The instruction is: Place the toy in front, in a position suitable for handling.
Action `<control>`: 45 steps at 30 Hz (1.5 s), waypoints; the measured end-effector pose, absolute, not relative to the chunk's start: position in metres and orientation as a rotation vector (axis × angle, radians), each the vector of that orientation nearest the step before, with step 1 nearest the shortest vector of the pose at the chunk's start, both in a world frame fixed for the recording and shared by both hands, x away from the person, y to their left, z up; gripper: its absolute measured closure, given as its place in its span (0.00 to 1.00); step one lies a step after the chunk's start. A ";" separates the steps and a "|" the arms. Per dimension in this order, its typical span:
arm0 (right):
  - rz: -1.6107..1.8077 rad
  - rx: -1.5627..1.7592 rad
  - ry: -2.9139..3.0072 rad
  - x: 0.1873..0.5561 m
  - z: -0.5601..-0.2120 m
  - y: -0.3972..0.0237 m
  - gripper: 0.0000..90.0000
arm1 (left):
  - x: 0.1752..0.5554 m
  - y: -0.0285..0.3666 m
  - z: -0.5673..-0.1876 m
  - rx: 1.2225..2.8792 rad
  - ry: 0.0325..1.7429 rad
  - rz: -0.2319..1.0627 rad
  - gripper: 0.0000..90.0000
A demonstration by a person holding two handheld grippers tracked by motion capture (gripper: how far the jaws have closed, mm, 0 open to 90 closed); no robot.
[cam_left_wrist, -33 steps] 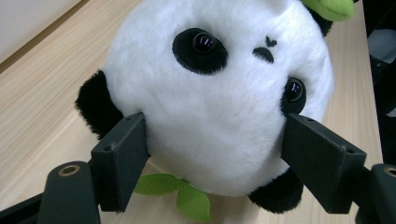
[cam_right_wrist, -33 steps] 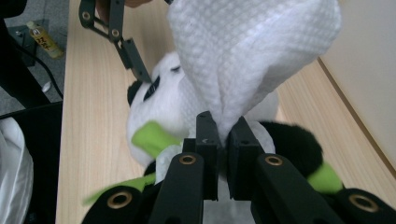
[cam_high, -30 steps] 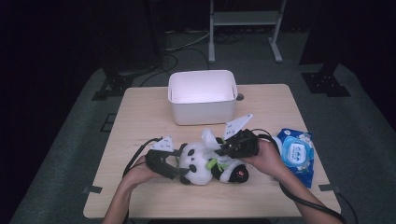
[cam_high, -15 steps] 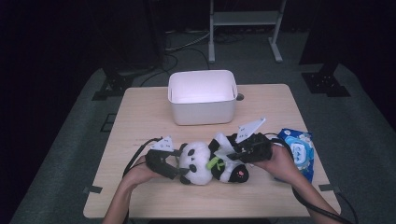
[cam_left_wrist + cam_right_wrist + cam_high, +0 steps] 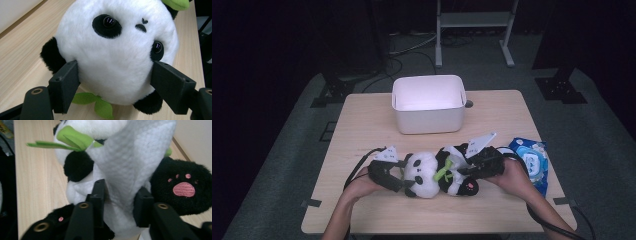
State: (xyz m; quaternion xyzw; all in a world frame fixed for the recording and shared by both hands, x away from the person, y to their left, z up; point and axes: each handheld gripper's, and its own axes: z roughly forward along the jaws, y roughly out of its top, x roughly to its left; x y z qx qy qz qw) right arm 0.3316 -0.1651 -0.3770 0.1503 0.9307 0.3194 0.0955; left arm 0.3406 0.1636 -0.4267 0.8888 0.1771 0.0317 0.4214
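Note:
A black-and-white panda plush (image 5: 429,175) lies on its back on the wooden table (image 5: 362,130), head to the left. My left gripper (image 5: 404,175) is clamped on its head (image 5: 112,57), one pad on each cheek. My right gripper (image 5: 463,169) is at the panda's belly with a white wipe (image 5: 130,165) draped over the plush and gathered between its jaws. Those jaws have just been opening a little. The wipe still fills the gap and touches both pads (image 5: 100,195). A black foot with a pink paw print (image 5: 182,187) lies beside the right jaw.
A white plastic bin (image 5: 428,120) stands at the back middle of the table. A blue pack of wipes (image 5: 532,157) lies at the right edge, just behind my right hand. Cables trail from both grippers toward the front edge.
My right gripper has slid a little to the right and down along the panda's body, with the wipe between its jaws. The left gripper and the head have stayed put.

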 end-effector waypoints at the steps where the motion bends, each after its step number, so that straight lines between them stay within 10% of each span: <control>1: 0.931 0.437 2.754 0.332 -0.377 -0.164 0.84 | 0.341 0.163 -0.427 2.227 0.445 0.080 0.25; 24: 0.921 0.339 2.888 0.367 -0.360 -0.084 0.92 | 0.340 0.164 -0.427 2.236 0.441 0.085 0.24; 45: 0.994 0.315 2.935 0.337 -0.376 -0.101 0.93 | 0.340 0.172 -0.414 2.179 0.467 0.053 0.19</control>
